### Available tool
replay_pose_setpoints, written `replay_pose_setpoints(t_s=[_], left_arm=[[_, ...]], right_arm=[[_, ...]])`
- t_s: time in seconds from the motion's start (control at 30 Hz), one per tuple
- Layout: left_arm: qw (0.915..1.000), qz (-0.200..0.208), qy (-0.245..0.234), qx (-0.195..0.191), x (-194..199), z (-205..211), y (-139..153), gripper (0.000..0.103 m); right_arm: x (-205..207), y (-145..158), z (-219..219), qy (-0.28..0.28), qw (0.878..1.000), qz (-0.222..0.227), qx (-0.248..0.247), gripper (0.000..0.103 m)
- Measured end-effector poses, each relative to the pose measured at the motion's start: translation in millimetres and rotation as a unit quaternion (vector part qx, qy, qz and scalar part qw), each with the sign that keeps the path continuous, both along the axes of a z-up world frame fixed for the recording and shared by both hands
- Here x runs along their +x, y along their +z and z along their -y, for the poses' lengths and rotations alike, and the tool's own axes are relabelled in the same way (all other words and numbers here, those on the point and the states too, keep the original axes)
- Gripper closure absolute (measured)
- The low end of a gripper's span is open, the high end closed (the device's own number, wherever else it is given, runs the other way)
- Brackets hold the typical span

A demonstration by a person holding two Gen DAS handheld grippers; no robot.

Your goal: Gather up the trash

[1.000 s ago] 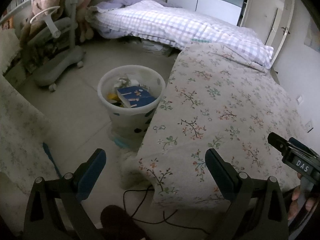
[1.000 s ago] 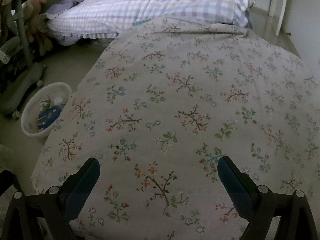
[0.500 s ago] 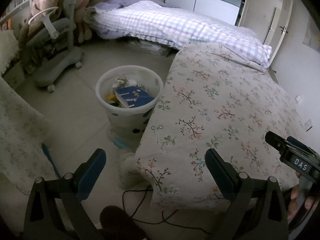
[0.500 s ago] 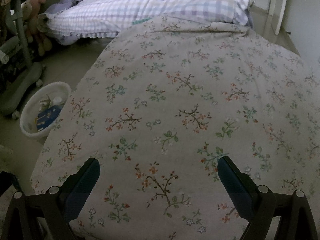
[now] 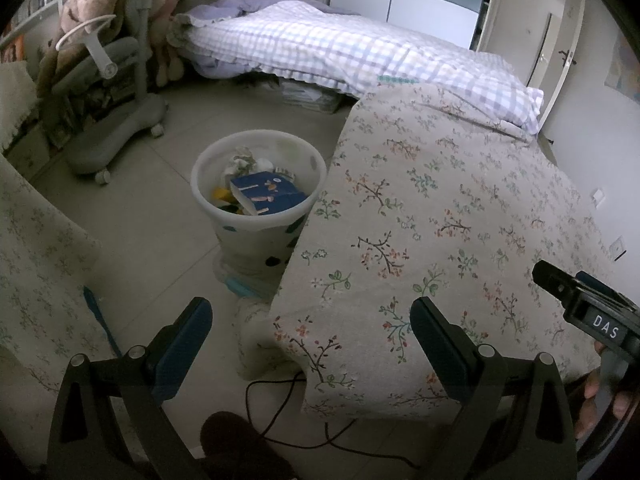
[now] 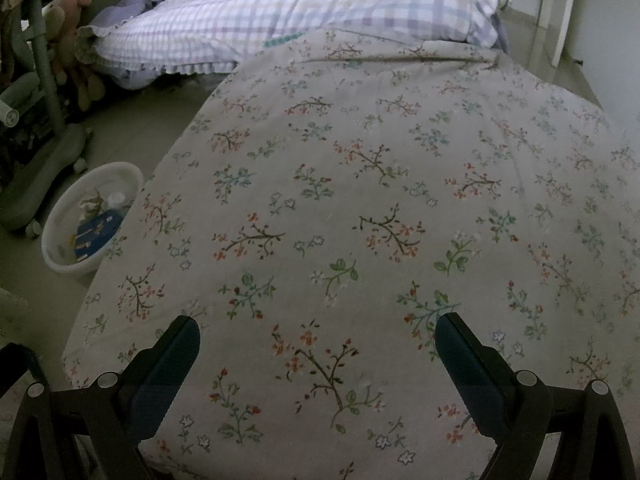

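Beside the floral-covered table [image 5: 460,216], on the floor, stands a white trash bin [image 5: 256,236] holding a blue box [image 5: 266,196] and scraps. I hold my left gripper [image 5: 311,334] above the table's near corner, its jaws spread wide and holding nothing. My right gripper [image 6: 317,350] hovers over the tabletop cloth, also spread wide and empty. Behind the table lies a checked bed [image 6: 288,16]; a black cable [image 5: 288,408] loops on the floor.
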State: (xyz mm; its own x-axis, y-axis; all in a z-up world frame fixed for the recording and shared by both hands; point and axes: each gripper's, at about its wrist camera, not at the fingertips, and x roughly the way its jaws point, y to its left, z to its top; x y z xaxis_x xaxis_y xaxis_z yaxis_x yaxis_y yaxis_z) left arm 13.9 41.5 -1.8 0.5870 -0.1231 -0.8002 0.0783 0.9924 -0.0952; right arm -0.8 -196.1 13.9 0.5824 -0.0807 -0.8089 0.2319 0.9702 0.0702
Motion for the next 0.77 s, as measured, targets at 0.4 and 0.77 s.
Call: replay_pose_setpoints(t_s=[0.4,0.77], left_arm=[[0.9999,0.014,-0.004,0.003,-1,0,5,0.003],[0.9994,0.028,-0.02,-0.009,-7,5,12,0.003]], right_arm=[[0,-1,0,0.0,1.0,-0.001,-0.001,0.005],[-1,-4,-3,0.0,1.0,-0.007,-0.001,0.005]])
